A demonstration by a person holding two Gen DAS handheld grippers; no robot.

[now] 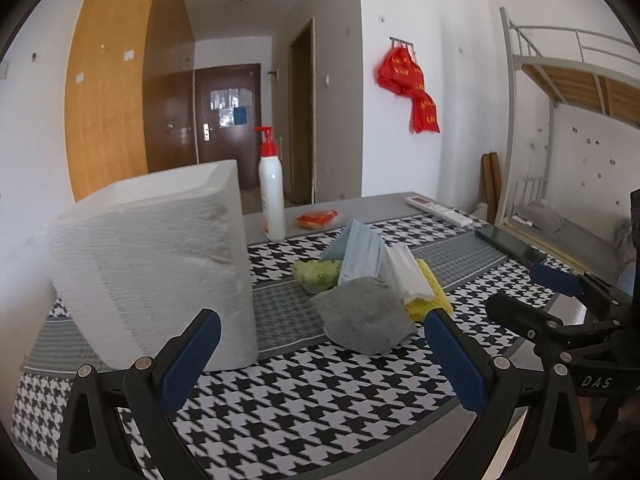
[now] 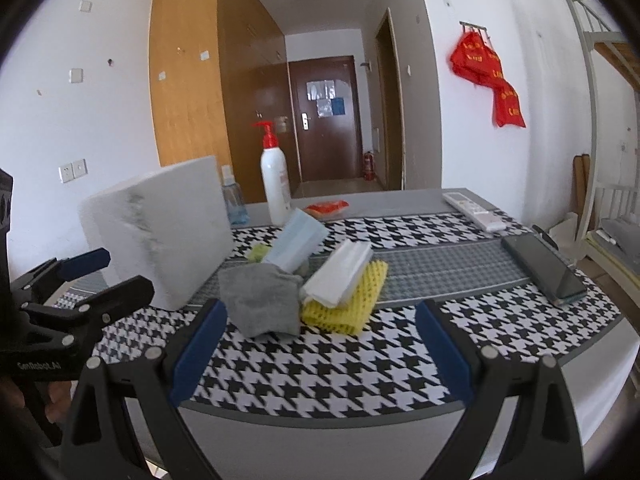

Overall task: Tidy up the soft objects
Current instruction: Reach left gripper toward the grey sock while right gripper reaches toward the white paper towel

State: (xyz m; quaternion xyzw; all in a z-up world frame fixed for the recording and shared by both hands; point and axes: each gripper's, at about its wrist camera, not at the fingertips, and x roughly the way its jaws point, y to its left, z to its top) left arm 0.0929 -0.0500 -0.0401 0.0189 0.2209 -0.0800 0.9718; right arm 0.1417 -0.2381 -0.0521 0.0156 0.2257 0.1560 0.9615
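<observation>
A pile of soft things lies mid-table: a grey cloth (image 1: 366, 320) (image 2: 262, 300), a blue face mask (image 1: 362, 254) (image 2: 296, 242), a white tissue pack (image 1: 404, 274) (image 2: 340, 274), a yellow foam net (image 1: 434, 294) (image 2: 352, 304) and a green item (image 1: 316, 276) (image 2: 258, 252). A large white tissue block (image 1: 156, 268) (image 2: 158, 232) stands upright to the left. My left gripper (image 1: 320, 356) is open and empty, just short of the block and the grey cloth. My right gripper (image 2: 316, 348) is open and empty in front of the pile; it also shows in the left wrist view (image 1: 532, 292).
A houndstooth mat (image 1: 320, 392) (image 2: 320, 368) covers the table. At the back stand a white pump bottle (image 1: 272, 196) (image 2: 275, 184), a red packet (image 1: 318, 219) (image 2: 328, 207) and a small clear bottle (image 2: 233, 200). A remote (image 1: 438, 210) (image 2: 474, 206) and a dark phone (image 1: 510, 244) (image 2: 542, 268) lie right.
</observation>
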